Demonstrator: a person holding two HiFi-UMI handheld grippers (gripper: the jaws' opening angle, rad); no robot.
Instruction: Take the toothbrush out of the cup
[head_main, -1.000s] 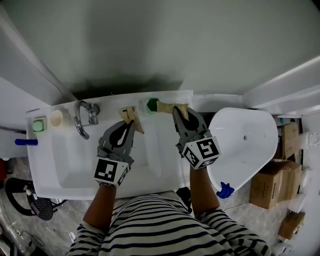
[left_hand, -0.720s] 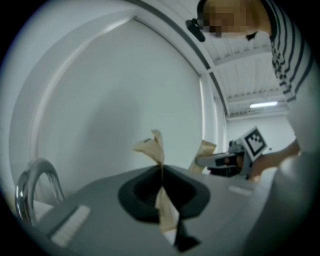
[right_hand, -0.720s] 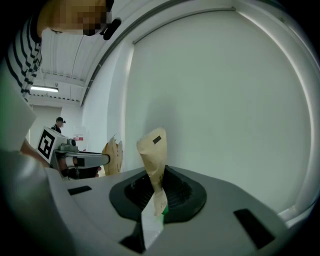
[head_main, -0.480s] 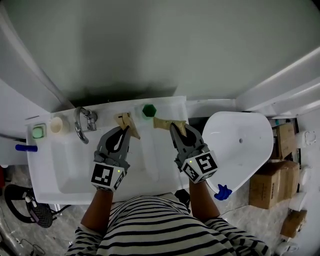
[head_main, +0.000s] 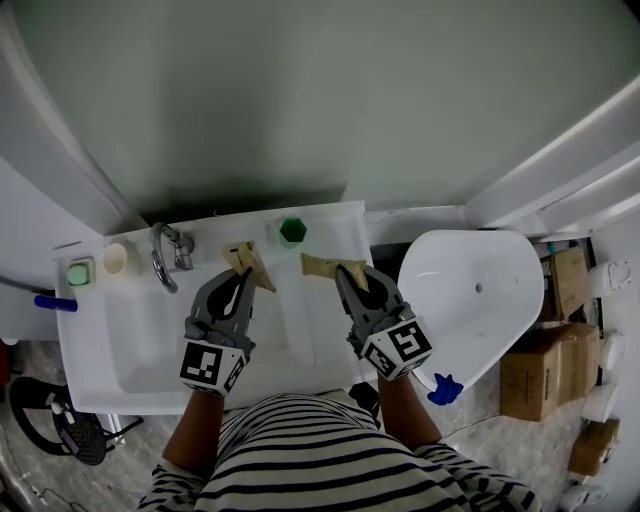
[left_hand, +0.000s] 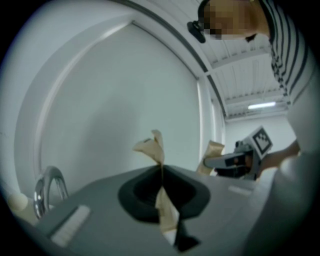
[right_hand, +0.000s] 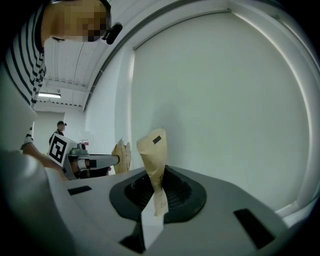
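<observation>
A small green cup (head_main: 292, 231) stands on the back rim of the white sink (head_main: 120, 350); nothing shows sticking out of it. My right gripper (head_main: 322, 265) hovers just in front of the cup, its tan-taped fingertips (right_hand: 152, 150) closed together. A narrow white strip (right_hand: 150, 225), seemingly the toothbrush handle, is pinched low between them; the brush head is hidden. Over the basin, left of the cup, my left gripper (head_main: 248, 260) is shut with nothing in it, its taped fingertips (left_hand: 152, 147) pressed together.
A chrome faucet (head_main: 165, 252) rises at the sink's back left, with a cream round thing (head_main: 116, 259) and a green square dish (head_main: 78, 272) beside it. A white toilet (head_main: 480, 290) stands to the right, cardboard boxes (head_main: 545, 365) beyond. A wall closes the far side.
Both grippers drew back from the sink's rear rim toward me. The right gripper's tips, beside the green cup a second ago, now stand apart from it.
</observation>
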